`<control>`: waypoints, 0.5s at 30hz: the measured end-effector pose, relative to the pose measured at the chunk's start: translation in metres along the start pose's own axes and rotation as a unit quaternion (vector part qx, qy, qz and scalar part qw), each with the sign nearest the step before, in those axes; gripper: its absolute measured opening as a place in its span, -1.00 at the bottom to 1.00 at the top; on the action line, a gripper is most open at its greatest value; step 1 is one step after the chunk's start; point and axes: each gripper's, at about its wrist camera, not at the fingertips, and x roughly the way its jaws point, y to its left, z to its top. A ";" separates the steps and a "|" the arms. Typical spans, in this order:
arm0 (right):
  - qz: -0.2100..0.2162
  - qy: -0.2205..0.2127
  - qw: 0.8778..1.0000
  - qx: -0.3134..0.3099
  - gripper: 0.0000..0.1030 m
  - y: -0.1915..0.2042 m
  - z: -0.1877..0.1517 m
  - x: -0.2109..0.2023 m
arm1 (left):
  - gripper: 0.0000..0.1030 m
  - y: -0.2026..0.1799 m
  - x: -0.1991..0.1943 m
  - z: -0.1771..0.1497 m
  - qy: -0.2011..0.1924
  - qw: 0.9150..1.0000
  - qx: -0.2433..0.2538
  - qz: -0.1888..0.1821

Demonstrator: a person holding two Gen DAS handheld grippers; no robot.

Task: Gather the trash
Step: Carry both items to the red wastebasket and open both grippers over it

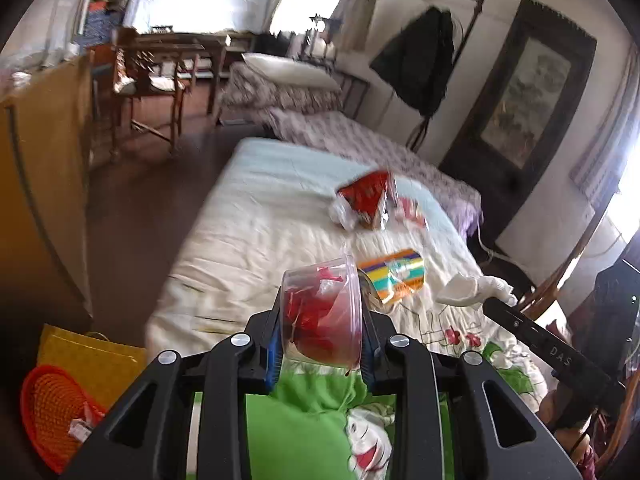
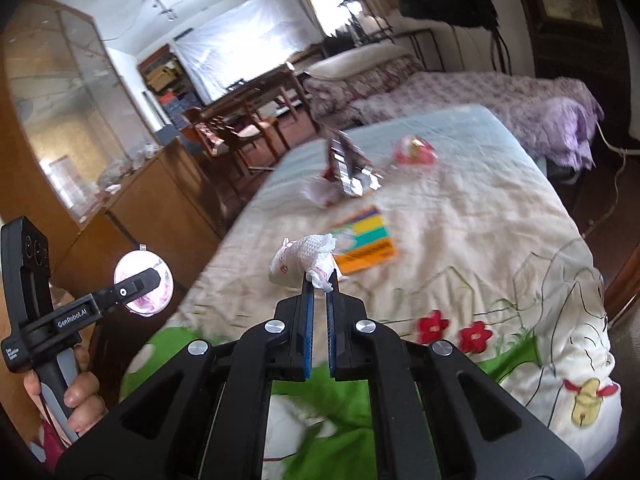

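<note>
Clear glossy plastic cup (image 1: 322,316), crumpled white paper tissue (image 2: 310,258), matt cloth bedspread (image 1: 248,240).

We count two tongs, the left tongs (image 1: 322,344) and the right tongs (image 2: 320,304), one clear plastic cup (image 1: 322,316), one crumpled white tissue (image 2: 308,258), one red snack bag (image 1: 368,196), one striped wrapper (image 1: 396,276), one pink wrapper (image 2: 412,150), one orange basket (image 1: 52,412), one yellow bag (image 1: 92,356), and two beds (image 1: 248,220) (image 1: 360,140).
</note>
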 end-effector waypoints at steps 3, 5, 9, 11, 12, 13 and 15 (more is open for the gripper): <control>0.018 -0.011 1.000 -0.019 -0.87 0.025 0.001 -0.017 | -0.41 0.015 -0.037 -0.003 -0.029 0.999 -0.005 0.017; 0.033 -0.016 0.999 -0.035 -0.87 0.044 0.000 -0.027 | -0.41 0.027 -0.059 -0.008 -0.042 0.999 -0.010 0.028; 0.048 -0.020 0.997 -0.064 -0.87 0.079 -0.004 -0.040 | -0.41 0.056 -0.102 -0.023 -0.068 0.996 -0.026 0.055; 0.057 -0.016 0.995 -0.074 -0.87 0.095 -0.006 -0.042 | -0.41 0.072 -0.118 -0.032 -0.077 0.994 -0.036 0.069; 0.063 -0.012 0.994 -0.083 -0.87 0.107 -0.009 -0.042 | -0.41 0.083 -0.127 -0.038 -0.081 0.993 -0.043 0.076; 0.066 -0.009 0.994 -0.090 -0.87 0.115 -0.010 -0.042 | -0.41 0.093 -0.133 -0.043 -0.083 0.992 -0.049 0.082; 0.072 -0.002 0.991 -0.111 -0.87 0.136 -0.013 -0.039 | -0.41 0.116 -0.144 -0.055 -0.085 0.989 -0.067 0.099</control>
